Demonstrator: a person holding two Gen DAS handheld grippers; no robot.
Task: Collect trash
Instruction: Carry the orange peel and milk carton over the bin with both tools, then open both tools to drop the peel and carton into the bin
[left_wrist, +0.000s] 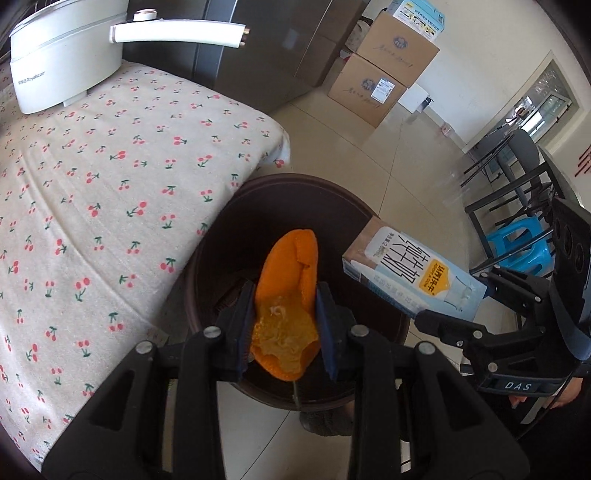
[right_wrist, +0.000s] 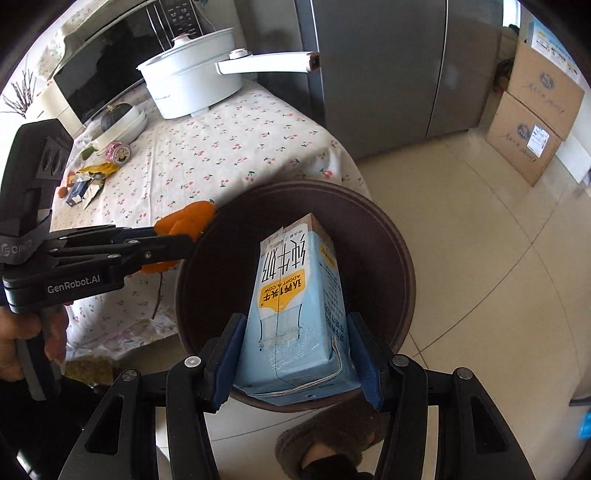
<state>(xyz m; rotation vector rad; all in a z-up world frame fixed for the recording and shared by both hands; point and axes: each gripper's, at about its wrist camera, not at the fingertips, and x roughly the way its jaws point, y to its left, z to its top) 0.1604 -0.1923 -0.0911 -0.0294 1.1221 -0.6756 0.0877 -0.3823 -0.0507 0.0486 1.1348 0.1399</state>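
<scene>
My left gripper (left_wrist: 286, 314) is shut on an orange fruit peel (left_wrist: 288, 295) and holds it over the dark brown trash bin (left_wrist: 207, 295) beside the table. My right gripper (right_wrist: 295, 343) is shut on a light blue milk carton (right_wrist: 295, 306) and holds it over the same bin (right_wrist: 388, 258). The carton also shows in the left wrist view (left_wrist: 410, 277), at the right of the bin. The peel and left gripper show in the right wrist view (right_wrist: 184, 225) at the bin's left rim.
A table with a cherry-print cloth (left_wrist: 110, 184) stands left of the bin. On it are a white pot (right_wrist: 192, 85), a bowl, a tape roll (right_wrist: 119, 152) and wrappers (right_wrist: 88, 181). Cardboard boxes (left_wrist: 384, 70) and chairs (left_wrist: 517, 192) stand on the tiled floor.
</scene>
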